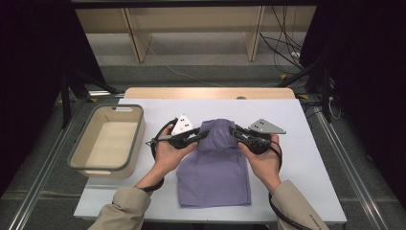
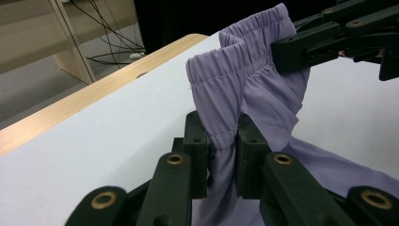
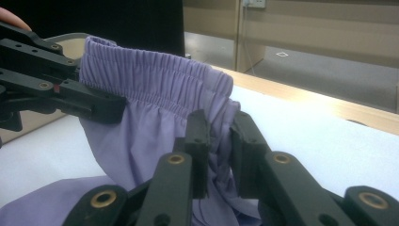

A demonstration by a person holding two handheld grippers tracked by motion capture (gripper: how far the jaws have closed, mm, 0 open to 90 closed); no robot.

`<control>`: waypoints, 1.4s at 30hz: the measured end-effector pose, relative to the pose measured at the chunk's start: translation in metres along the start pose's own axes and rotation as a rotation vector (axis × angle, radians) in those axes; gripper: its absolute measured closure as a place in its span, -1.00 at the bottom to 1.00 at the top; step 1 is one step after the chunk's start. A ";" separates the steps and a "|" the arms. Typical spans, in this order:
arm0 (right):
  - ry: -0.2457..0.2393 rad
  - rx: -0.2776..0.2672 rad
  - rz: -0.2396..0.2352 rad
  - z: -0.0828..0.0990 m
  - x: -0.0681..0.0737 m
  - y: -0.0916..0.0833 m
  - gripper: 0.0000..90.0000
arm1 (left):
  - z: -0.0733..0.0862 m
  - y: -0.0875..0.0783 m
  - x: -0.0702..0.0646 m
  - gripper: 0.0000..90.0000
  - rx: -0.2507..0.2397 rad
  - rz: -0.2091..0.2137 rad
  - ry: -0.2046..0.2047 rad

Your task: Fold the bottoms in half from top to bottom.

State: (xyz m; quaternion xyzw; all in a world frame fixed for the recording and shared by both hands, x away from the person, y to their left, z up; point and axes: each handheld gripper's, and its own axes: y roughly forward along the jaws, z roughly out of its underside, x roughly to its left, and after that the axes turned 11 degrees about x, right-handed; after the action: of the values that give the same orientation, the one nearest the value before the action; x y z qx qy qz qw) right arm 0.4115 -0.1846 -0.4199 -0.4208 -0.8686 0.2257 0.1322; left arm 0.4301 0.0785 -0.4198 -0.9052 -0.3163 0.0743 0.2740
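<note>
While both tongs (image 1: 203, 135) (image 1: 235, 132) are clenching shorts' waistband (image 1: 218, 125) mid-worktop (image 1: 297, 120), keeping pull even, folding squarely toward near edge.

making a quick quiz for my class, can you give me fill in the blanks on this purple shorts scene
1. Both grippers are shut on the elastic ____ of the purple shorts.
2. The bin stands on the side of the person's ____ gripper.
3. The inside of the bin is ____.
4. The lower part of the shorts rests on the white ____, while the right gripper lifts the top.

Missing words: waistband; left; empty; table
</note>
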 end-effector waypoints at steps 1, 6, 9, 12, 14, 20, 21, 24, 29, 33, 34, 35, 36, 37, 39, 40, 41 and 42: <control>-0.002 -0.001 -0.001 0.000 0.000 -0.001 0.76 | 0.000 0.000 0.000 0.72 0.000 0.000 0.000; -0.006 0.000 -0.001 0.001 0.002 -0.002 0.76 | 0.001 -0.001 -0.001 0.72 0.006 -0.006 0.011; -0.004 -0.004 -0.004 0.002 0.003 -0.003 0.76 | 0.001 -0.003 -0.001 0.72 0.004 -0.003 0.006; -0.007 -0.006 -0.005 0.001 0.004 -0.004 0.76 | 0.001 -0.003 -0.001 0.72 0.002 -0.002 0.008; -0.007 -0.007 -0.006 0.002 0.004 -0.004 0.76 | 0.002 -0.004 -0.002 0.72 0.002 -0.002 0.008; -0.006 -0.004 -0.007 0.004 0.006 -0.005 0.76 | 0.003 -0.004 -0.003 0.72 0.008 -0.003 0.010; -0.006 -0.004 -0.007 0.004 0.006 -0.005 0.76 | 0.003 -0.004 -0.004 0.72 0.008 -0.003 0.010; -0.005 -0.002 -0.008 0.004 0.006 -0.005 0.76 | 0.003 -0.005 -0.005 0.72 0.010 0.000 0.010; -0.007 0.002 -0.011 0.005 0.007 -0.005 0.76 | 0.005 -0.005 -0.005 0.72 0.011 0.001 0.009; -0.009 0.003 -0.009 0.005 0.008 -0.006 0.76 | 0.005 -0.006 -0.006 0.72 0.011 0.002 0.009; -0.011 0.004 -0.008 0.005 0.008 -0.006 0.76 | 0.005 -0.007 -0.007 0.72 0.011 0.003 0.009; -0.011 0.005 -0.008 0.005 0.008 -0.007 0.76 | 0.005 -0.007 -0.007 0.72 0.012 0.003 0.010; -0.011 0.004 -0.009 0.006 0.008 -0.007 0.76 | 0.005 -0.007 -0.007 0.72 0.013 0.002 0.013; -0.011 0.004 -0.009 0.006 0.009 -0.008 0.76 | 0.005 -0.007 -0.008 0.72 0.013 0.002 0.015; -0.012 0.000 -0.010 0.006 0.009 -0.008 0.76 | 0.005 -0.008 -0.008 0.72 0.011 0.002 0.014; -0.012 -0.001 -0.010 0.006 0.009 -0.008 0.76 | 0.005 -0.008 -0.009 0.72 0.011 0.002 0.016; -0.013 0.000 -0.010 0.007 0.009 -0.008 0.76 | 0.005 -0.008 -0.009 0.72 0.011 0.002 0.017; -0.015 0.001 -0.009 0.007 0.009 -0.009 0.76 | 0.005 -0.008 -0.009 0.72 0.012 0.001 0.016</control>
State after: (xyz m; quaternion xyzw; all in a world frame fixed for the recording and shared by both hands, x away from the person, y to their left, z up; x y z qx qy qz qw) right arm 0.3972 -0.1840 -0.4208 -0.4149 -0.8714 0.2290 0.1269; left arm 0.4172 0.0807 -0.4202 -0.9042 -0.3133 0.0692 0.2818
